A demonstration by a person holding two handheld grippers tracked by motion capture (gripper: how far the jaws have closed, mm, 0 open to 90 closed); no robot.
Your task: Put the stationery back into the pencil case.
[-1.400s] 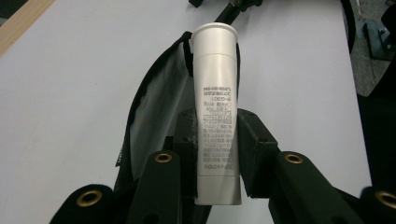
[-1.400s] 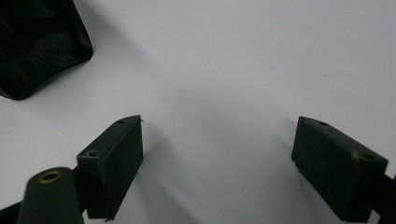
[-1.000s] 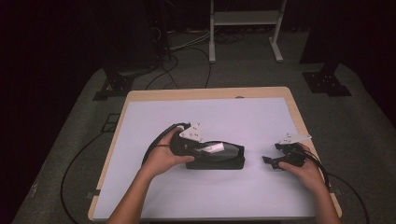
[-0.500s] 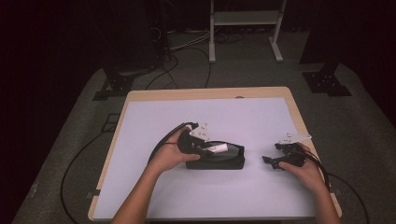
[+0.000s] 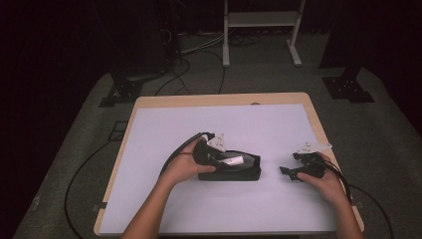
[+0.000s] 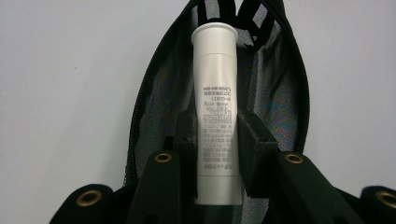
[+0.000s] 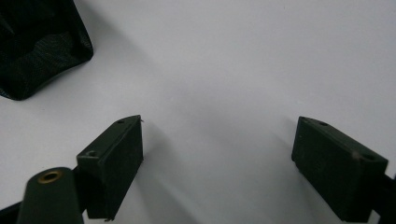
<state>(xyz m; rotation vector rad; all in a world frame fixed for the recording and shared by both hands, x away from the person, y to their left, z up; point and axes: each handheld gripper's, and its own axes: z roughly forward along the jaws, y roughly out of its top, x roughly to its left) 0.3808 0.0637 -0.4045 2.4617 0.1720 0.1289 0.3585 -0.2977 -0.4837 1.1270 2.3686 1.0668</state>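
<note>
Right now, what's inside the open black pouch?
A white tube reaches into the black mesh pouch, clamped by the left gripper. The pouch's near end is covered by the jaws, so anything there is hidden.

Left gripper [image 6: 215,140] is clamped tight, forearm reaching in from the near edge toward mid-table. Right gripper [image 7: 217,154] sits low near the right edge, jaws spread wide with nothing between them.

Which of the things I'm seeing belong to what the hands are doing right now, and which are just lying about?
In the job:
- white tube, clamped in the left claw
- black mesh pouch, unzipped, tube going in
- right claw, open, waiting beside the pouch

Lying about:
- white table cover
- floor cables
- metal stand
</note>
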